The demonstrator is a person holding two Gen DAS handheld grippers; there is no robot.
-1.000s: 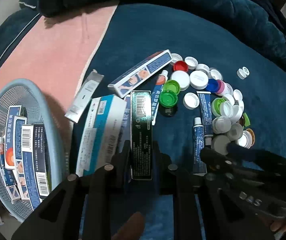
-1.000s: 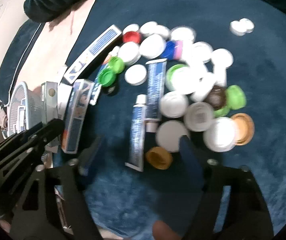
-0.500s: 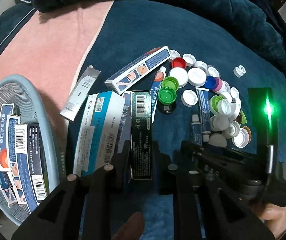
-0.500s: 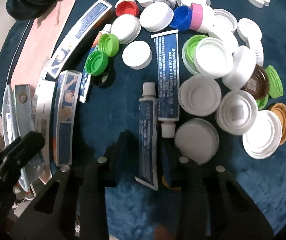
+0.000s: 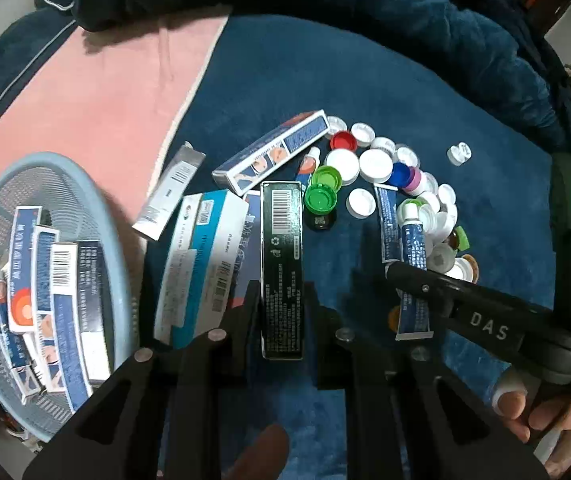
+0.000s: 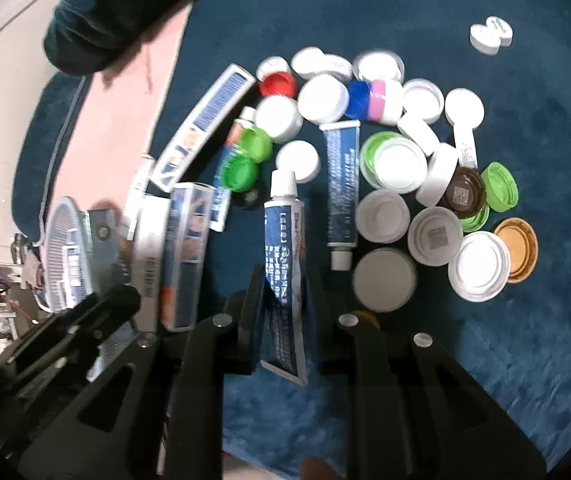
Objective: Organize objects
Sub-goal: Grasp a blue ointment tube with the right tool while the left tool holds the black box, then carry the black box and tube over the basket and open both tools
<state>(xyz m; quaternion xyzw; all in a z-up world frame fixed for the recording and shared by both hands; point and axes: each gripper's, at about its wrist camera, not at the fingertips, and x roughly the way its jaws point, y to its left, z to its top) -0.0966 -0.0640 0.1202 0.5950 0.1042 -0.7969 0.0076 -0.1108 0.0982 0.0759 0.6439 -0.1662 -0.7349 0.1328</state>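
My left gripper (image 5: 281, 304) is shut on a dark green barcode box (image 5: 281, 248) and holds it above the blue cloth. My right gripper (image 6: 285, 300) is shut on a blue-and-white ointment tube (image 6: 283, 256), white cap pointing away; the tube also shows in the left wrist view (image 5: 413, 248). A second blue tube (image 6: 341, 184) lies beside it. Several boxes (image 5: 201, 264) lie left of the green box. A heap of bottle caps (image 6: 405, 160) lies on the right. A light blue mesh basket (image 5: 97, 216) at the left holds several blue boxes.
A pink cloth (image 5: 105, 112) covers the far left of the blue surface. Two small white caps (image 6: 491, 34) lie apart at the far right. A dark blue blanket (image 5: 365, 12) is bunched along the back. The right gripper's black body (image 5: 485, 320) reaches in low right.
My right gripper has closed on the ointment tube and raised it off the cloth. My left gripper still holds the dark green box and has barely shifted.
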